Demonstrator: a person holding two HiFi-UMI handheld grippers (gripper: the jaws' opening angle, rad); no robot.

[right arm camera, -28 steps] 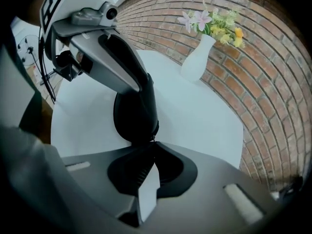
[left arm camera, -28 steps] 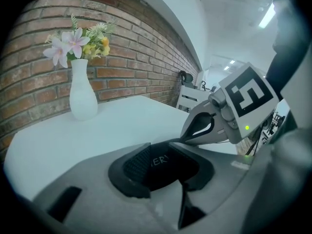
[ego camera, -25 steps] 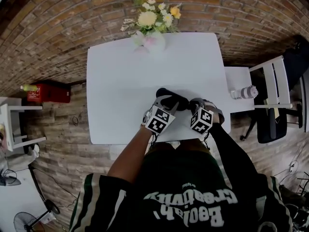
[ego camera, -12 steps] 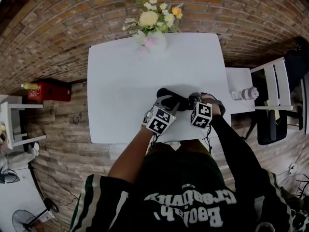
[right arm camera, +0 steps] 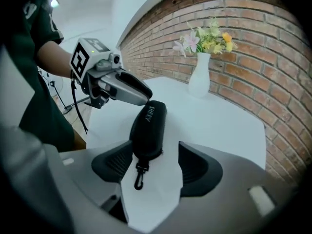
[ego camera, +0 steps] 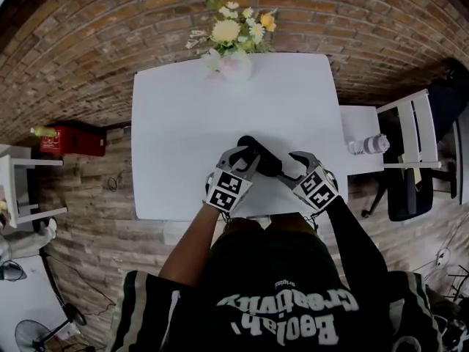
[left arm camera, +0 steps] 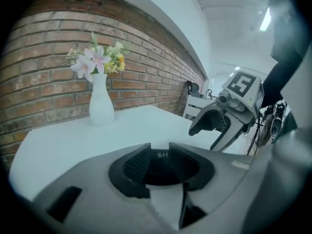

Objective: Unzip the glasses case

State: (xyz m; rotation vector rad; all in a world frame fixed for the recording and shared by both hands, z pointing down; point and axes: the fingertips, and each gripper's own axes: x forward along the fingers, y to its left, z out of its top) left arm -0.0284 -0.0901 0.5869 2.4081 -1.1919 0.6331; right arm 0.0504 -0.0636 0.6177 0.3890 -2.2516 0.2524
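Observation:
The black glasses case lies lengthwise between my two grippers, near the front edge of the white table. My left gripper is shut on the case's left end, where the pads press on the dark shell. My right gripper has just opened its jaws wide. In the right gripper view the case points into the right gripper, and its small black clip hangs between the pads without touching them. I cannot tell how far the zipper is undone.
A white vase of flowers stands at the table's far edge. A white side stand with a bottle sits to the right of the table, and a dark chair stands beyond it. A red object lies on the floor at left.
The right gripper's jaws went from shut to wide open, and it drew back to the right, off the case's end. The left gripper shifted a little left, still holding the case.

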